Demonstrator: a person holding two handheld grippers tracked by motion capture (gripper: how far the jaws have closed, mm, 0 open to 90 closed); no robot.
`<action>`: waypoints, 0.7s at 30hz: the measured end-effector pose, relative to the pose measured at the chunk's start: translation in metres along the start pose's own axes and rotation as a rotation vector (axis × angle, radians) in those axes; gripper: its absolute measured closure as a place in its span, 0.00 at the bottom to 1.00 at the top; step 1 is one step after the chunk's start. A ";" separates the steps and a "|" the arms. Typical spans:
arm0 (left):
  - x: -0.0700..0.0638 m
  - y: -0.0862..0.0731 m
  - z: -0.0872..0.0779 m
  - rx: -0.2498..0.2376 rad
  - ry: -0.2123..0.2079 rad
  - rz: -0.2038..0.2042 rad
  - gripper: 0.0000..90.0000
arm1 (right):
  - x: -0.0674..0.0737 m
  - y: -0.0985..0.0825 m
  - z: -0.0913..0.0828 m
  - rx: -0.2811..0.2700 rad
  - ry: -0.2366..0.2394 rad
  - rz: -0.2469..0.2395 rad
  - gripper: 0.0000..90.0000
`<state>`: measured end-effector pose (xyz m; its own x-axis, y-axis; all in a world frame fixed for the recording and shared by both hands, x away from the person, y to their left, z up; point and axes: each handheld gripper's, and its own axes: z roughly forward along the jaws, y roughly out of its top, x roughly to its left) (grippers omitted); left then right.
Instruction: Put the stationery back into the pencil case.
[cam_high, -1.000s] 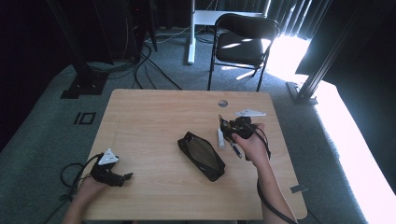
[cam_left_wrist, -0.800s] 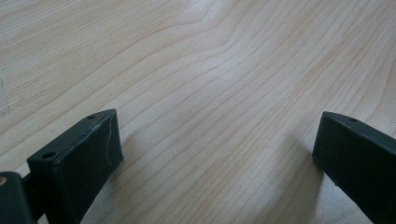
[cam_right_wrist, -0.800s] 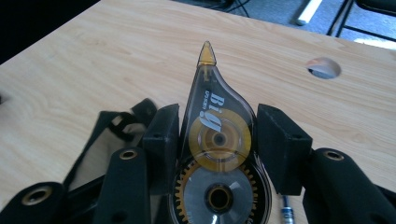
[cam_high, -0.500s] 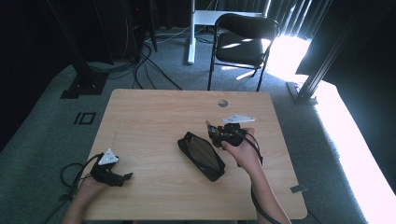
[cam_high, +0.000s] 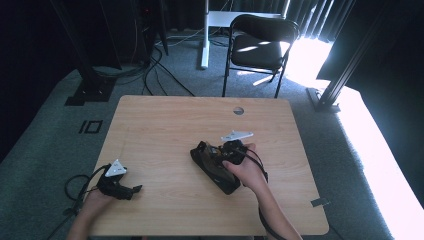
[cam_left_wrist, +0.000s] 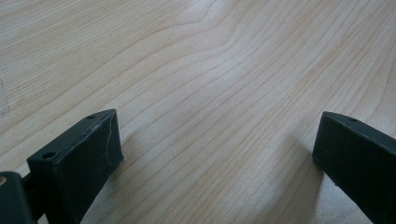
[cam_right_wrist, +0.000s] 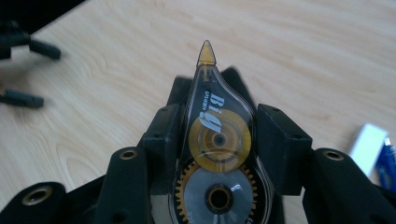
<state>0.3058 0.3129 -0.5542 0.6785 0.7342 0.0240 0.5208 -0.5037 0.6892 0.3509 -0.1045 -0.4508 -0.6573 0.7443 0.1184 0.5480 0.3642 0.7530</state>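
Surface (cam_high: 165, 130) of pale wood grain carries a flat black fabric pouch (cam_high: 212, 167) near its middle. The right hand-held gripper (cam_right_wrist: 215, 116) is clamped on a clear teardrop-shaped correction-tape dispenser with amber reels (cam_right_wrist: 217, 140), nose forward, poised at the pouch's far end. To do this step well, bring the nose over the pouch's mouth before loosening, and keep the grip level so the dispenser slides in. The left hand-held gripper (cam_left_wrist: 215, 149) rests spread wide, holding nothing.

Correction tape (cam_right_wrist: 217, 140) between right gripper (cam_high: 220, 152) jaws — above pouch (cam_high: 215, 167) mid-table (cam_high: 165, 120); left gripper (cam_high: 131, 191) well apart, near-left edge.
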 end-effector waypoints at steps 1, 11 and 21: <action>0.000 0.000 0.000 0.000 0.000 0.000 0.02 | 0.001 -0.001 0.003 0.009 0.002 -0.002 0.56; 0.000 0.000 0.000 0.000 0.000 0.001 0.02 | 0.004 -0.007 0.028 0.120 -0.017 -0.020 0.56; 0.000 0.000 0.000 0.000 0.000 -0.001 0.02 | 0.007 -0.007 0.048 0.208 -0.027 -0.023 0.56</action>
<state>0.3057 0.3128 -0.5542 0.6783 0.7344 0.0231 0.5214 -0.5033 0.6890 0.3673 -0.0755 -0.4863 -0.6579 0.7485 0.0830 0.6300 0.4866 0.6053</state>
